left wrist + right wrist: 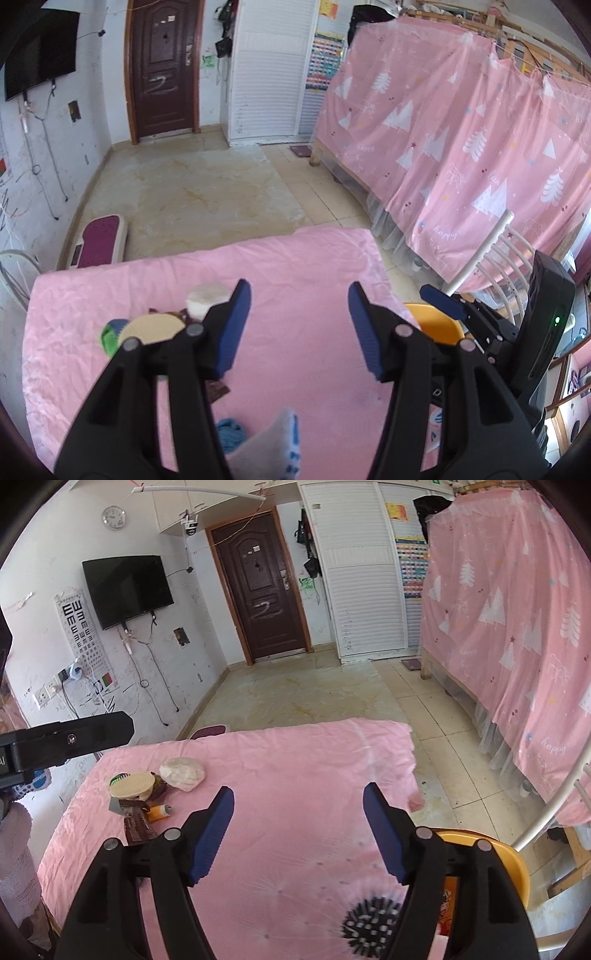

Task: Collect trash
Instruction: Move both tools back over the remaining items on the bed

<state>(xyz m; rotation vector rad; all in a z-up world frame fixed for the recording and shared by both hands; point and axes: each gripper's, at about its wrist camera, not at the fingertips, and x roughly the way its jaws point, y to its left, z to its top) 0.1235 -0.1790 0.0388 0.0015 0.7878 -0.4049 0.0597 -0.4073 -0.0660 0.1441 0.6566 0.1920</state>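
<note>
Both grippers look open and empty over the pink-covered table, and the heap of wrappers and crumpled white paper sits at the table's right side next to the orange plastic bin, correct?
Not quite. The heap with the crumpled white paper sits at the left side of the pink-covered table, far from the orange plastic bin at the right edge, as the right wrist view shows. The left gripper and right gripper are open and empty.

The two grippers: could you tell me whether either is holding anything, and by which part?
Nothing is held: the left gripper and right gripper both stand open over the pink tablecloth.

Right hand-held gripper (297, 834) agape, empty, over pink table (295, 753); trash pile (147, 797) far-left.
</note>
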